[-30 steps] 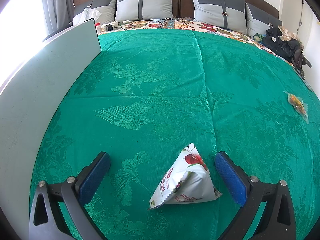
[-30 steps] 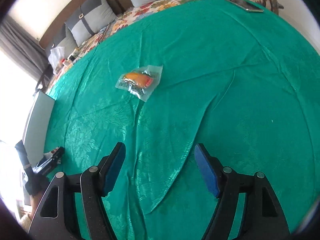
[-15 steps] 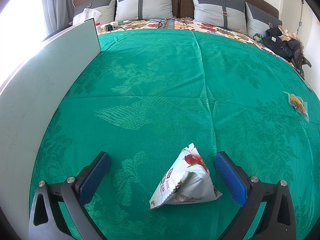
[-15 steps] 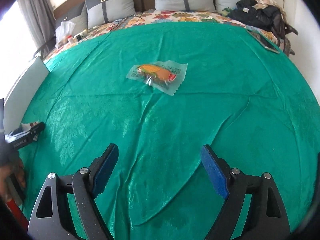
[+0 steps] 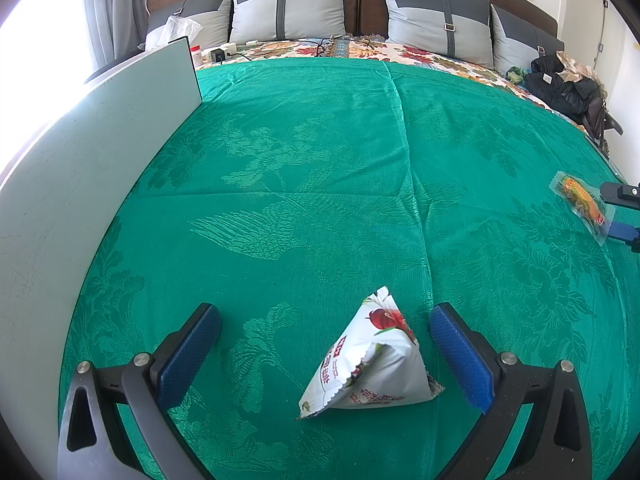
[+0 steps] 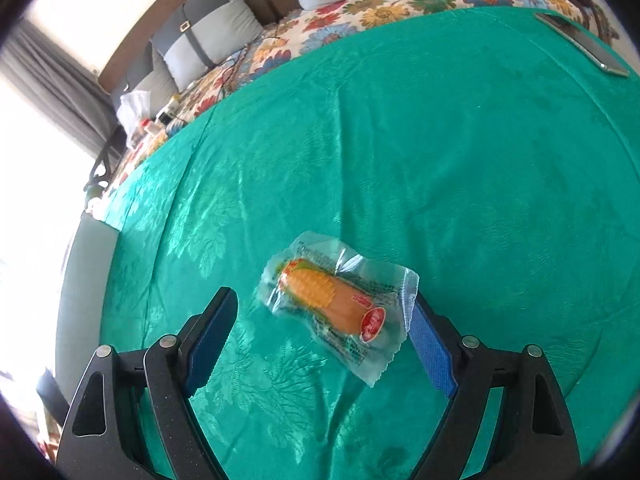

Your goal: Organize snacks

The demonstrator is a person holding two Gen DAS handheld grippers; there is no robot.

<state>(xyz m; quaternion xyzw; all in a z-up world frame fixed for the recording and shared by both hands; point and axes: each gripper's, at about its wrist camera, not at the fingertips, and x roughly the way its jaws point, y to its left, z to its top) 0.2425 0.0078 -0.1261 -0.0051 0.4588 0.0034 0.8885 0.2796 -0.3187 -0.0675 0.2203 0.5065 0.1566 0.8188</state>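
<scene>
A white pyramid-shaped snack bag with red fruit print lies on the green bedspread, between the blue pads of my open left gripper, nearer the right pad, not touched. A clear packet holding an orange corn-shaped snack lies between the pads of my open right gripper, its edge at the right pad. The same packet shows at the far right of the left wrist view, with the right gripper's fingers beside it.
A tall white board stands along the bed's left edge. Grey pillows and a floral sheet line the headboard. Dark clothes lie at the far right. A phone lies near the bed's right edge.
My right gripper has moved forward over the bed until the corn packet lies between its pads. My left gripper and the white bag have not moved.
</scene>
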